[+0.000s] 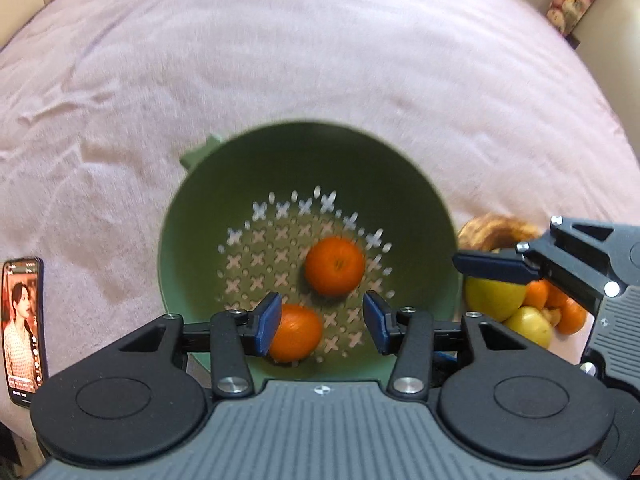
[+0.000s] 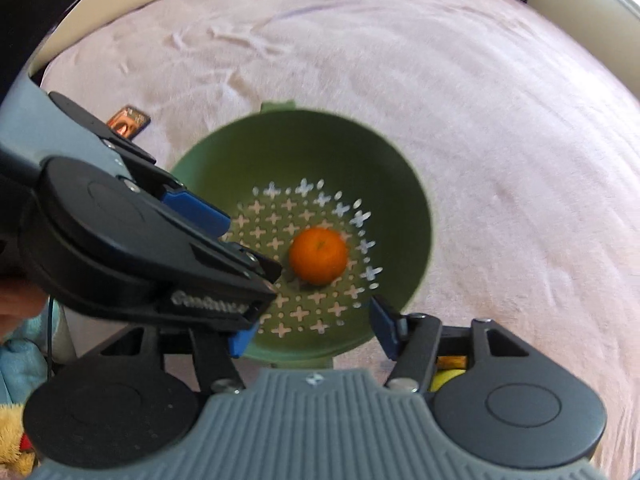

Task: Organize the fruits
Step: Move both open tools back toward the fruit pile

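Two oranges [image 1: 335, 266] already lie in the green colander [image 1: 424, 200] mid-bed, both the left gripper [image 1: 320, 322] and the right gripper [image 2: 312, 326] hang open and empty over it, and a blurred pile of maybe five fruits [image 1: 520, 308] beside its right rim awaits sorting.

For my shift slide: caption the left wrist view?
Open left gripper above green colander holding two oranges; more fruit waits outside.

Home bedroom: pink bedspread [image 1: 280, 60]
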`<state>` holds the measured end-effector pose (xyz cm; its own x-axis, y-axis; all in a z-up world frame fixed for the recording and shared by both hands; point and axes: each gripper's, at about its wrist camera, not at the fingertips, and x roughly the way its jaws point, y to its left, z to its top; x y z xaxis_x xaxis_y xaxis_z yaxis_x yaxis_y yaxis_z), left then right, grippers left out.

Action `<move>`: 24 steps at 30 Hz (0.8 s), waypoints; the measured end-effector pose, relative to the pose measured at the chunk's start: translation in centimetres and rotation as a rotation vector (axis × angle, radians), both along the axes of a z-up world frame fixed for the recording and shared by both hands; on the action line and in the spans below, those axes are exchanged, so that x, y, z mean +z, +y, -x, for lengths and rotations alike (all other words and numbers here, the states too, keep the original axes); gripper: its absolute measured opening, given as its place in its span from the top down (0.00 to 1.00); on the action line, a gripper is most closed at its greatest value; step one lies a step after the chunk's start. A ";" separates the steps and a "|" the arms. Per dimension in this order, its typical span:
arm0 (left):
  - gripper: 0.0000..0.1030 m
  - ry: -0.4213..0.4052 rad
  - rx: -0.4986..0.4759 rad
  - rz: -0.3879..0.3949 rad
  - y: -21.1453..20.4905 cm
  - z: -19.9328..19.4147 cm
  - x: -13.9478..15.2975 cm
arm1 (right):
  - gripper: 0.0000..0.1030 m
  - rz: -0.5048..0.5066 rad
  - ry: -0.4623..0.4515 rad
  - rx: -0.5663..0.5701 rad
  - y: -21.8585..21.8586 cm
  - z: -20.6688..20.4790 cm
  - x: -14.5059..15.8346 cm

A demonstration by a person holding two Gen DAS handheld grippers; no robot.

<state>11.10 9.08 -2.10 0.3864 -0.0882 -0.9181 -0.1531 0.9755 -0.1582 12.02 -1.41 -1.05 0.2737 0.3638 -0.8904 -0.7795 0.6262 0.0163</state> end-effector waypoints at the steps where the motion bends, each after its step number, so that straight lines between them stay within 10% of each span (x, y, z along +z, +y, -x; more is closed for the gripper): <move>1: 0.46 -0.019 0.004 0.003 0.0 0.2 0.5 | 0.43 -0.007 -0.012 -0.011 -0.3 0.2 0.4; 13: 0.46 -0.198 -0.073 0.024 -2.1 2.6 4.1 | 0.36 -0.086 -0.142 -0.280 -5.6 3.1 3.6; 24: 0.46 -0.228 -0.218 0.058 -6.3 4.5 3.6 | 0.35 -0.081 -0.065 -0.616 -13.0 5.6 1.5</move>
<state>6.58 2.75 1.53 0.5483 -0.2409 -0.8008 0.1045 0.9698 -0.2202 6.46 -14.38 0.46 0.5079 0.1876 -0.8407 -0.2764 0.9599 0.0472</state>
